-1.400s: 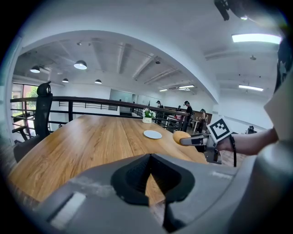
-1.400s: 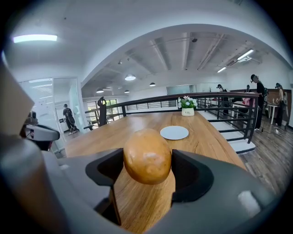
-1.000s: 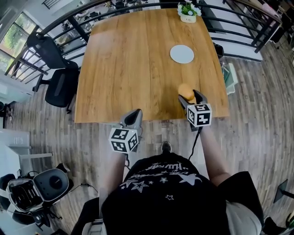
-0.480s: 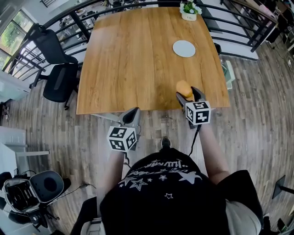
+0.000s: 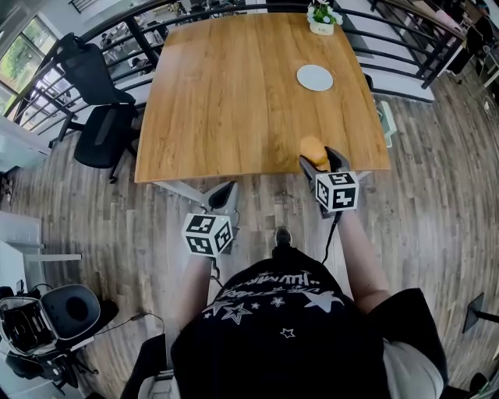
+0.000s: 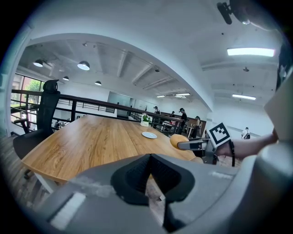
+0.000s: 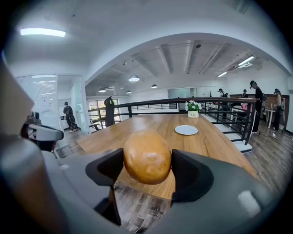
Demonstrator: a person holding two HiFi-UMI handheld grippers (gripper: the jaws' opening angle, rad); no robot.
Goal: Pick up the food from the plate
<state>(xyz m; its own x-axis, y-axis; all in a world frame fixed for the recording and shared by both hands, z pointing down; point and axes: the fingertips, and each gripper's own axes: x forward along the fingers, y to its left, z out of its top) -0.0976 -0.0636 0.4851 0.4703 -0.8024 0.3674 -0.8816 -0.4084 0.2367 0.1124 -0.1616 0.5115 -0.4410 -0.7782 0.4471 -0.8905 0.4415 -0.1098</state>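
Presently we find the right claw point(image 5: 320, 158) clenched on the food point(image 5: 313, 148), a round, golden-brown item pressed between both pads in the right gripper view point(image 7: 147, 156). The food is clear of the tabletop point(image 5: 234, 101); in the head view it sits over the near right edge of that surface, with the claw pointing somewhat downward toward the far side.

We note the white plate point(image 5: 315, 77) lying flat on the far right part of the tabletop, well apart from the food. A small potted plant point(image 5: 321, 17) stands beyond the plate at the far edge.

The left claw point(image 5: 224, 195) is off the tabletop, over the wooden floor point(image 5: 437, 210) just near the near edge. In the left gripper view its jaws are closed together with nothing between them point(image 6: 150, 176), and the right claw with the food shows to its right.

Two black office chairs point(image 5: 97, 128) stand left of the tabletop.
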